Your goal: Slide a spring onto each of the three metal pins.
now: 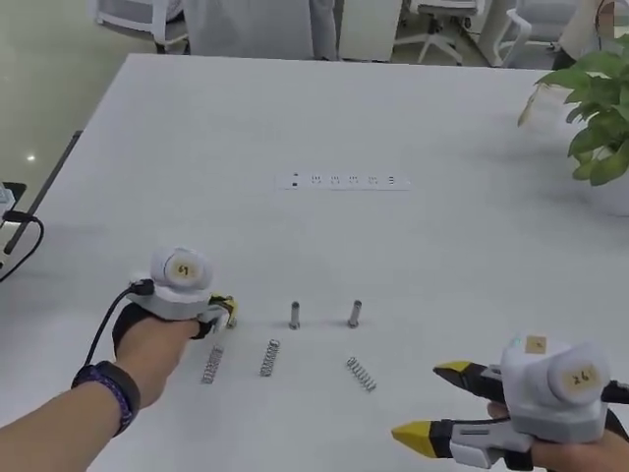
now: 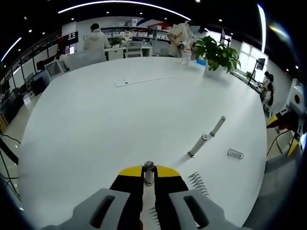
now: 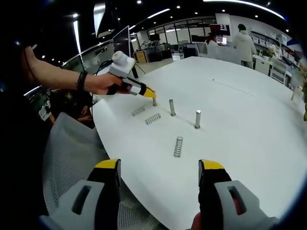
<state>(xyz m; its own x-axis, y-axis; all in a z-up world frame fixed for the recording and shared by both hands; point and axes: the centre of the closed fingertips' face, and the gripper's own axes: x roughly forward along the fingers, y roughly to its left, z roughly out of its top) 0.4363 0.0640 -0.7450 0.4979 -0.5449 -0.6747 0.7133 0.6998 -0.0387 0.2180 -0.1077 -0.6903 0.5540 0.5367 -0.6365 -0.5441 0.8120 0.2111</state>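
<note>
Three metal pins stand in a row on the white table (image 1: 324, 108). My left gripper (image 1: 228, 311) (image 2: 149, 168) is shut on the leftmost pin (image 2: 149, 173) (image 3: 154, 101), which stays upright. The middle pin (image 1: 295, 315) (image 2: 198, 145) and the right pin (image 1: 355, 314) (image 2: 217, 126) stand free. Three springs lie flat in front of them: left spring (image 1: 212, 364), middle spring (image 1: 269, 357) (image 3: 153, 118), right spring (image 1: 361, 373) (image 3: 178, 146). My right gripper (image 1: 432, 401) (image 3: 159, 165) hovers open and holds nothing, near the table's front right, apart from the springs.
A white power strip (image 1: 342, 181) lies mid-table beyond the pins. A potted plant (image 1: 600, 108) stands at the far right. Office chairs (image 1: 138, 20) stand past the far edge. A black cable (image 1: 20, 251) hangs off the left edge.
</note>
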